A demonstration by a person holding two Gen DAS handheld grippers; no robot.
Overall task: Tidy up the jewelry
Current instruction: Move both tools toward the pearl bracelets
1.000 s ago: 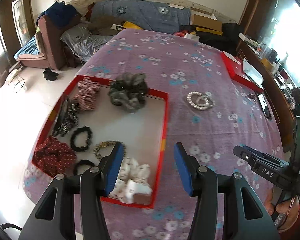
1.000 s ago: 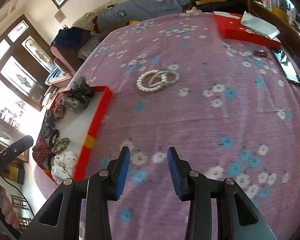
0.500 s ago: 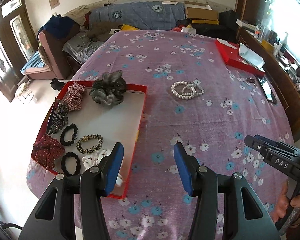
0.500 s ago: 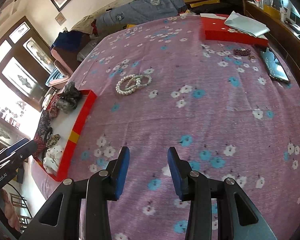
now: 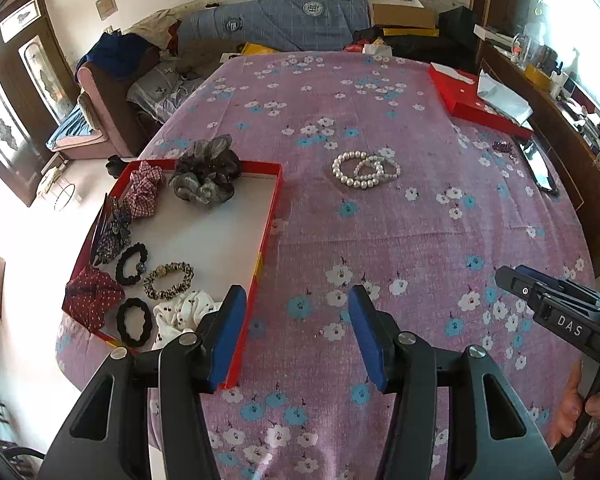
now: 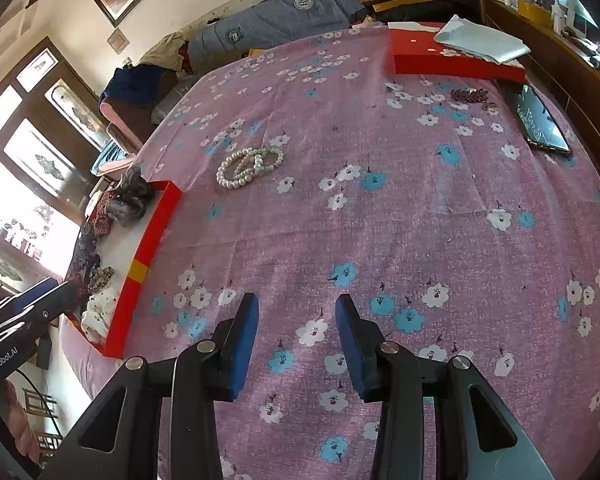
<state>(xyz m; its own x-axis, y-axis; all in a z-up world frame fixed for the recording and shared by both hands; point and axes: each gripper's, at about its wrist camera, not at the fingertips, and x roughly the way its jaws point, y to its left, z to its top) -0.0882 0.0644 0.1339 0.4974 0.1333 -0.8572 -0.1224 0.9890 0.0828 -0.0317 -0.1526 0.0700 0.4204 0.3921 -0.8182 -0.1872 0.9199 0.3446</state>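
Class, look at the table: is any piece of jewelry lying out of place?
Yes. The pearl bracelets lie loose on the tablecloth, outside the red tray that holds the scrunchies. A small dark beaded piece also lies loose near the far red box. Both grippers are open and empty.

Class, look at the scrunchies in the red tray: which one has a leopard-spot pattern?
The thin leopard-spot scrunchie, lying between the black scrunchie and the white cherry-print scrunchie. The others are checked, grey, dotted red or plain black.

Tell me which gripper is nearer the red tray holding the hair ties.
Left. The left gripper hangs open with one finger over the red tray's near right edge. The right gripper, also open and empty, sits farther right over the purple floral tablecloth.
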